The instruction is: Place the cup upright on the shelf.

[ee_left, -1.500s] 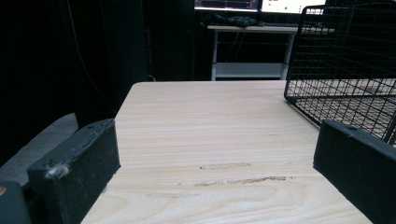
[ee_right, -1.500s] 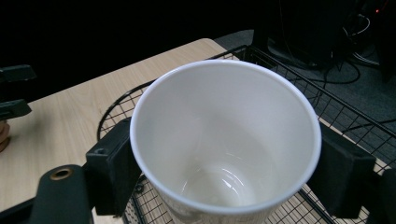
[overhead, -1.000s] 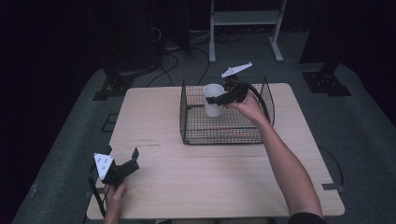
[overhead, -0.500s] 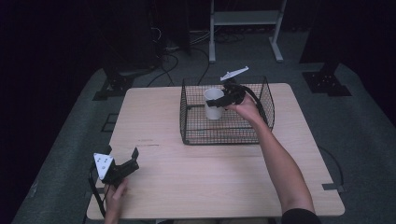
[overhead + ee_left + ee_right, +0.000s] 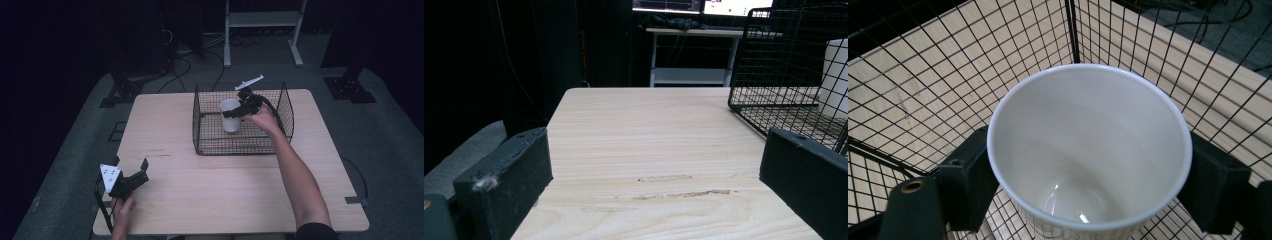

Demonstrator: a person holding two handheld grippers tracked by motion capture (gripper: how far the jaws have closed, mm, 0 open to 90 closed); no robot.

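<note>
From the high view, the right gripper [image 5: 239, 109] holds a white cup [image 5: 230, 115] upright inside the wire basket [image 5: 210, 148]; the left gripper [image 5: 131, 179] rests near the table's [image 5: 250, 190] front-left corner. In the left gripper view its jaws stand wide apart and empty. In the right gripper view both jaws press the cup's sides; I think too strong squeezing could deform it, or it may catch the wires

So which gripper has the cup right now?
The right gripper, inside the wire basket, its jaws closed on the white cup. The left gripper sits open and empty near the table's front-left corner.
</note>
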